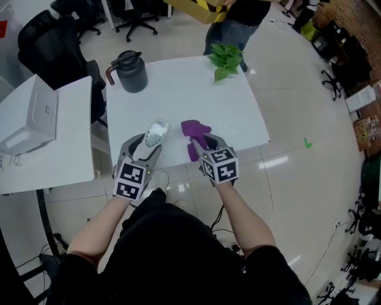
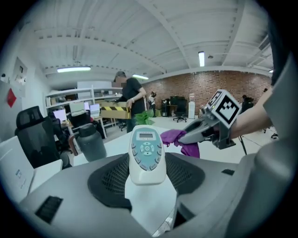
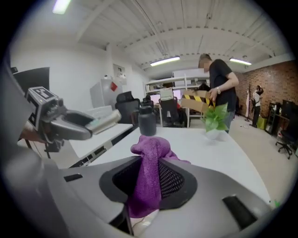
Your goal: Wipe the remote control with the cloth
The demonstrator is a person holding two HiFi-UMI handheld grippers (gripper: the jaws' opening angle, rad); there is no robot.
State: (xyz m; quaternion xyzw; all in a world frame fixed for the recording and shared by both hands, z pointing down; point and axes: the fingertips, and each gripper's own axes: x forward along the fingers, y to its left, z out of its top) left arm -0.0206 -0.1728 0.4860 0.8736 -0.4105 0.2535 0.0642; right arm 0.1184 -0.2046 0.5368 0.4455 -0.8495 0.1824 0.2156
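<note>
A white remote control with a pale blue button face stands between the jaws of my left gripper, which is shut on its lower end. It points forward over the front edge of the white table. My right gripper is shut on a purple cloth, which bunches up out of the jaws. The two grippers are side by side, a short gap apart. The cloth is to the right of the remote and does not touch it.
A dark jug stands at the table's back left and a green plant at the back right. A white box-shaped device sits on a side table at left. A person holding a yellow-black box stands beyond the table. Office chairs stand behind.
</note>
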